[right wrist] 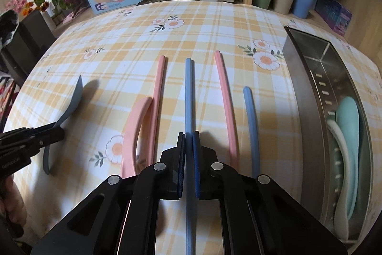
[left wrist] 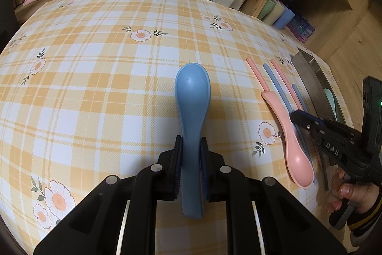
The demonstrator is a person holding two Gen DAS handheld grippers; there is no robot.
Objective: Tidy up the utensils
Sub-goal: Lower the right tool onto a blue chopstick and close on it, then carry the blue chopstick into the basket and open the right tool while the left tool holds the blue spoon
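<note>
While your left gripper (left wrist: 191,142) is pinching the blue spoon (left wrist: 193,97) by its handle, bowl pointing away from you over the checked tablecloth (left wrist: 95,87), your right gripper (right wrist: 188,138) is clamping its pads onto the middle blue chopstick (right wrist: 188,92). That chopstick is lying flat on the cloth between two pink chopsticks (right wrist: 158,87), with a second blue chopstick (right wrist: 252,126) further right and a pink spoon (right wrist: 135,130) resting just left of them. At the far right the steel utensil tray (right wrist: 308,111) is already holding a mint spoon (right wrist: 349,135) and a white one.
</note>
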